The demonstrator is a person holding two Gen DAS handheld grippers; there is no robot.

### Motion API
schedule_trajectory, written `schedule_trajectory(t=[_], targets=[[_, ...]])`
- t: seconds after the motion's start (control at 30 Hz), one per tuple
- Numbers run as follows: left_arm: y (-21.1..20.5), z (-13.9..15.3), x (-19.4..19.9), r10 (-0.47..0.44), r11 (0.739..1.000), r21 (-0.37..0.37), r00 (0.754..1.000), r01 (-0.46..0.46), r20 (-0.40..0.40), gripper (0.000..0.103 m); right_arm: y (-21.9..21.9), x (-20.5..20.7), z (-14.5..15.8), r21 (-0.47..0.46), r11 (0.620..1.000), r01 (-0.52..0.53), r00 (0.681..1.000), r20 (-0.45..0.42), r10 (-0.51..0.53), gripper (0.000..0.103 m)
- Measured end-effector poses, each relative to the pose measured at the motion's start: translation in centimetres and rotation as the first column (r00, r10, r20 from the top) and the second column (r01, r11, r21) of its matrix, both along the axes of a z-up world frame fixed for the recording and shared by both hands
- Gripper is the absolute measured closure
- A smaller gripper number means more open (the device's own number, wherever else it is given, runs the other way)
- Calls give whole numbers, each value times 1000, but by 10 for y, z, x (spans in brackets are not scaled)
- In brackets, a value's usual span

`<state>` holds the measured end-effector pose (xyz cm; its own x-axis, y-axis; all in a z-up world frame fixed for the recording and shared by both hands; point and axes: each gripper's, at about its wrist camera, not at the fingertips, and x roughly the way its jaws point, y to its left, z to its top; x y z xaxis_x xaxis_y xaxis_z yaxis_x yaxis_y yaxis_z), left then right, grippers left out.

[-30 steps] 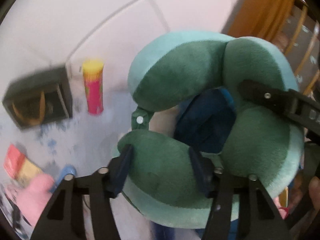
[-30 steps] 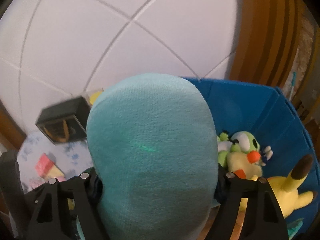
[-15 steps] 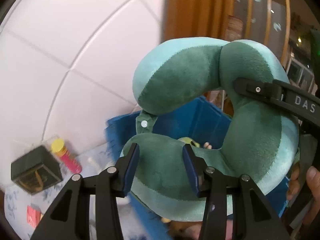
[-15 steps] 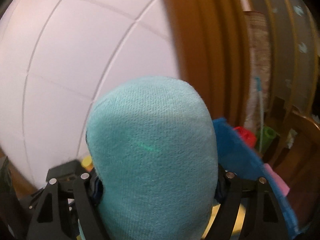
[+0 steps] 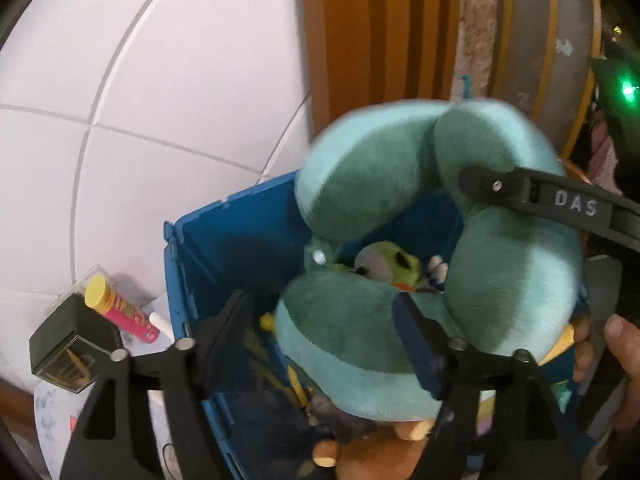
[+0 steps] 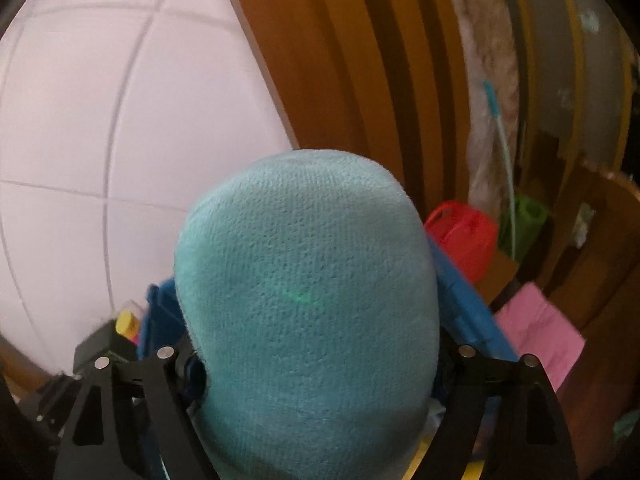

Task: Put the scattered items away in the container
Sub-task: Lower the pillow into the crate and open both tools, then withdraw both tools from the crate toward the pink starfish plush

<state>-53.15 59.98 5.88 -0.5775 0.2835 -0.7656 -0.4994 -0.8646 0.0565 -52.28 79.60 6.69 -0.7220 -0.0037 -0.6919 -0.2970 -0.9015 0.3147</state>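
Neck pillow (image 5: 420, 240): above open blue bin (image 5: 240, 248), over plush toys (image 5: 384, 266).
Left claw (image 5: 324, 320): spread, one finger outside pillow's arm.
Right claw (image 6: 312, 360): pinching pillow's far end.
Risk: single-end hold; pillow may swing, catch bin rim, fall outside.

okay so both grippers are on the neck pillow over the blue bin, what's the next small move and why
Probably open the right gripper and let the neck pillow drop. It hangs over the blue bin, above the green plush. The left gripper looks already spread, one finger clear of the pillow, so the right one seems to carry it.
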Motion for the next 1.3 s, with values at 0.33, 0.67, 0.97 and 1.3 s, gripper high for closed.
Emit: schedule_trajectory(t=[0.33, 0.67, 0.97, 1.3], targets=[[-24, -24, -13, 39, 999, -19, 997, -38, 69, 27, -13, -28, -39, -58, 996, -72, 994, 83, 77, 2], [-64, -14, 14, 41, 999, 28, 995, -44, 92, 27, -49, 1, -11, 2, 995, -100, 989, 112, 99, 0], [-138, 4, 56, 63, 994, 83, 993, -71, 96, 27, -117, 44, 37, 56, 990, -127, 988, 90, 122, 0], [-265, 6, 104, 130, 987, 90, 989, -136, 70, 27, -251, 91, 69, 130, 968, -215, 976, 52, 210, 0]])
